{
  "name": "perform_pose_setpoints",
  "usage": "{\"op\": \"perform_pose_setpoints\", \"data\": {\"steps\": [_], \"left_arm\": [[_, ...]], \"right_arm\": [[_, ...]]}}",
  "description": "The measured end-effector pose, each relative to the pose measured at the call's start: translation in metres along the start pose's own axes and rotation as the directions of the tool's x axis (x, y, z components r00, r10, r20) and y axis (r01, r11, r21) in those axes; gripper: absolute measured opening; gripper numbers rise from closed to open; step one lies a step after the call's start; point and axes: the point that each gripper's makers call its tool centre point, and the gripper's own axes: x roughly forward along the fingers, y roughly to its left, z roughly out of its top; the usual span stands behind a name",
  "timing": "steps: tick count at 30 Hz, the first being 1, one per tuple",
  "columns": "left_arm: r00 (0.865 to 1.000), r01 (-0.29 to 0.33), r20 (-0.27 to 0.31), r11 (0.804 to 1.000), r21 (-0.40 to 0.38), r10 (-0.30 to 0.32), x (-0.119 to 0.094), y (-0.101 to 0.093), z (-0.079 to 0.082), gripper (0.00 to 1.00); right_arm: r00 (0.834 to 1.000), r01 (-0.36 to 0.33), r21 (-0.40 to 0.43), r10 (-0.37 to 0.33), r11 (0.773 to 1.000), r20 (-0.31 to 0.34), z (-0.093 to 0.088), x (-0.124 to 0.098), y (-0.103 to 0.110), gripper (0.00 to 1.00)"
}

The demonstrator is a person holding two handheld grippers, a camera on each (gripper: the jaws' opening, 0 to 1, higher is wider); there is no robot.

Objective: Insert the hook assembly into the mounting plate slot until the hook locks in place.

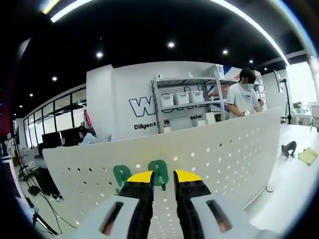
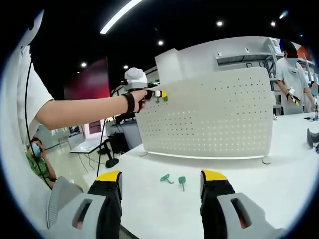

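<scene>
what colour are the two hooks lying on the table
Green; the two hooks lie on the white table, best seen in the right gripper view.

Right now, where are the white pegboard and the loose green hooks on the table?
pegboard (image 2: pixel 209 117), right gripper view, middle of its perforated face.
green hooks (image 2: pixel 182 180), right gripper view, flat head of the right-hand one.

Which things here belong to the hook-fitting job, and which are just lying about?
Job:
- pegboard
- green hooks on the board
- loose green hooks on the table
- left gripper
- right gripper

Lying about:
- storage shelf
- dark tool
- yellow pad
</scene>
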Motion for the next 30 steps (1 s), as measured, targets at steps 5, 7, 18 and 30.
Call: {"op": "perform_pose_setpoints", "data": {"steps": [5,7,18,30], "left_arm": [[1.0,0.002,-0.002,1.0,0.007,-0.002,-0.01,0.0,-0.005,0.17],[1.0,0.005,0.001,1.0,0.009,-0.005,-0.011,0.001,-0.006,0.17],[1.0,0.013,-0.006,1.0,0.008,-0.013,-0.036,0.0,-0.019,0.18],[0.998,0.039,-0.044,0.999,0.012,-0.039,-0.055,-0.009,-0.043,0.18]], "right_arm": [[1.0,-0.008,-0.003,0.008,1.0,0.001,0.001,0.0,0.003,0.65],[1.0,-0.013,-0.005,0.013,1.0,-0.005,0.0,0.001,0.004,0.64],[1.0,-0.028,-0.013,0.028,1.0,-0.001,0.0,0.003,0.01,0.64],[1.0,-0.022,-0.007,0.022,1.0,0.001,-0.003,-0.001,0.011,0.63]]}}
